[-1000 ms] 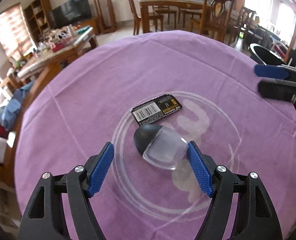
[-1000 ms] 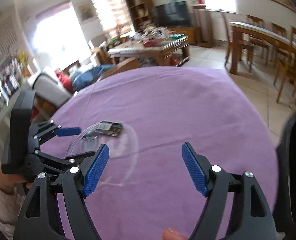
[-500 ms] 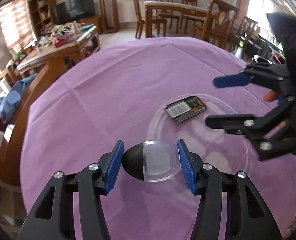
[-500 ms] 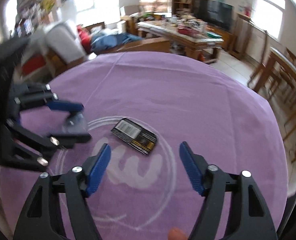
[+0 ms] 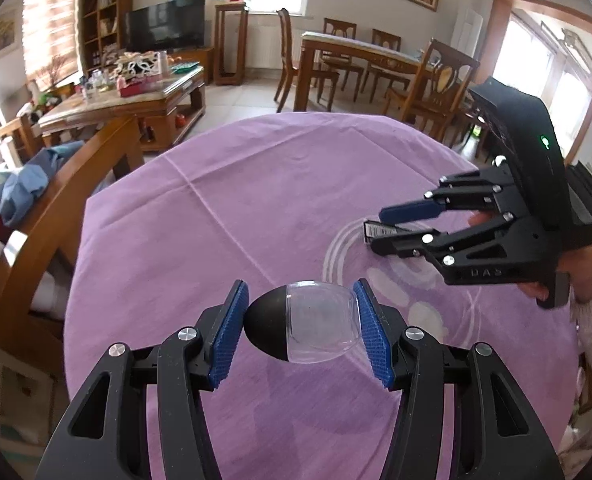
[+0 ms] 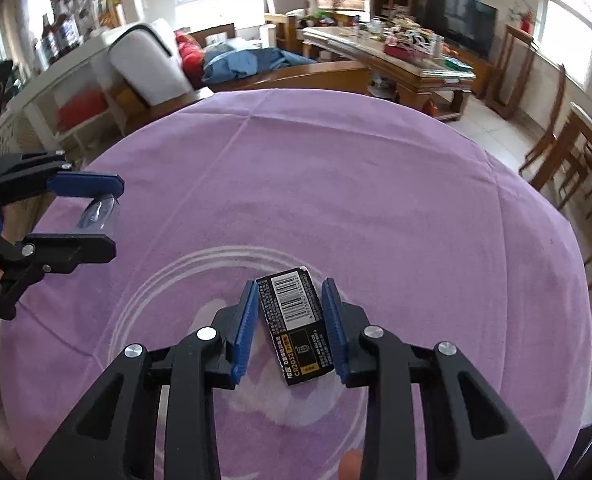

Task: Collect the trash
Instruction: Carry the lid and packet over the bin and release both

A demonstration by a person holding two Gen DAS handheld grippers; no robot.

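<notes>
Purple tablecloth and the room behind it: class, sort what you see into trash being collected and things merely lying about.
Trash being collected:
- clear plastic piece with a black end, between the left gripper pads
- black battery card, between the right gripper pads

Merely lying about:
- blue clothes
- television
- cluttered coffee table

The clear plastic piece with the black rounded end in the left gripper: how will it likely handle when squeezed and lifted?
The clear plastic piece looks thin-walled and see-through, so it is probably very light and may flex or crumple between the left gripper fingers. Its black end is domed, so set down on the purple cloth it might roll. The glossy surface could slip.
</notes>
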